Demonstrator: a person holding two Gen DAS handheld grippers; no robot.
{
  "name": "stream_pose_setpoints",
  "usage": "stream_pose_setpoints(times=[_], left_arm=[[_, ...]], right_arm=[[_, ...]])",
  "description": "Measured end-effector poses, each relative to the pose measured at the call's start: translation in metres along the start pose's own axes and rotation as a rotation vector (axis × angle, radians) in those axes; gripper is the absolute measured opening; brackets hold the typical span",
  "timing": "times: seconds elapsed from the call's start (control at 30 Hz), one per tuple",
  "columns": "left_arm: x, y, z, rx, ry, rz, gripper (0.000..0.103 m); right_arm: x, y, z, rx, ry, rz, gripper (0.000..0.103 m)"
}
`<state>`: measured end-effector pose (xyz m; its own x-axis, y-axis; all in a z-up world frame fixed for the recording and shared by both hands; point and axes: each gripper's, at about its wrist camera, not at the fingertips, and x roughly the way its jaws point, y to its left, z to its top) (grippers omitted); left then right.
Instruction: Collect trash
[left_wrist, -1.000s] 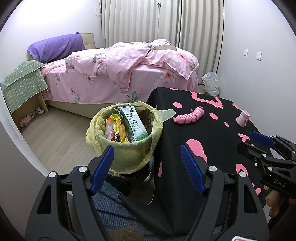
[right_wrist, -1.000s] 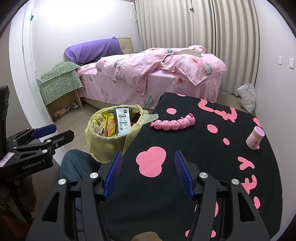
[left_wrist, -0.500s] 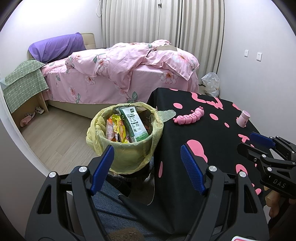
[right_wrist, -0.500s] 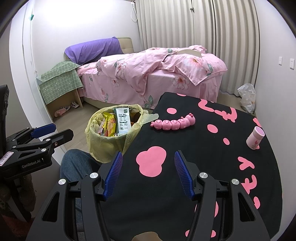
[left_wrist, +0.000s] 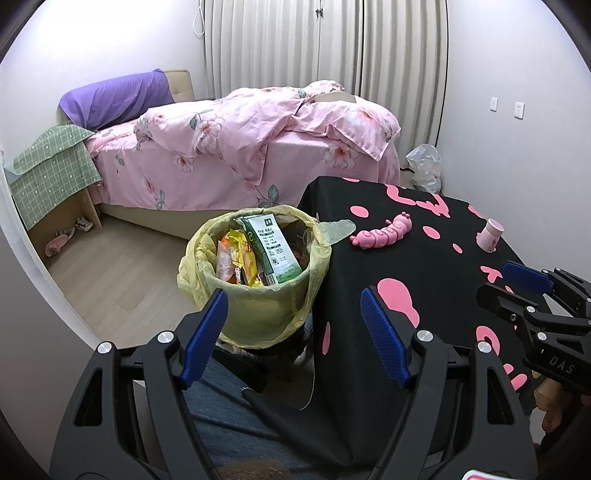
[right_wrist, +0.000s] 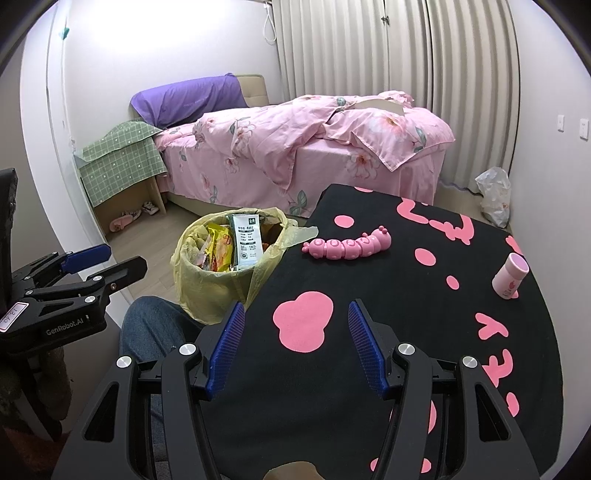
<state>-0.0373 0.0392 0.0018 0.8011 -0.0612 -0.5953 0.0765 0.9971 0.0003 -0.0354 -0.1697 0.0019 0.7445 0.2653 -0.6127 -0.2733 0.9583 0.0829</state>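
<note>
Nothing has visibly shifted since the earlier frames. Left gripper (left_wrist: 293, 328) hangs released and empty, its fingers level, aimed over the lap toward the trash bin (left_wrist: 255, 280). Right gripper (right_wrist: 295, 347) is likewise spread and empty, level above the near edge of the black table (right_wrist: 424, 306). Inside the yellow-lined bin, just off the table's left edge, a milk carton (left_wrist: 271, 249) stands tilted, long axis running up and away, beside snack wrappers (left_wrist: 236, 258).
</note>
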Motion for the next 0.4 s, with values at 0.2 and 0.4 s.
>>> stream_pose_setpoints(times=[0.2, 0.4], left_arm=[[0.003, -0.003, 0.002, -0.012, 0.021, -0.009, 0.071], [0.043, -0.03, 0.022, -0.027, 0.068, -0.121, 0.073]], right_arm=[[0.001, -0.003, 0.002, 0.0, 0.013, 0.011, 0.056], [0.015, -0.071, 0.001, 0.131, 0.064, -0.004, 0.056]])
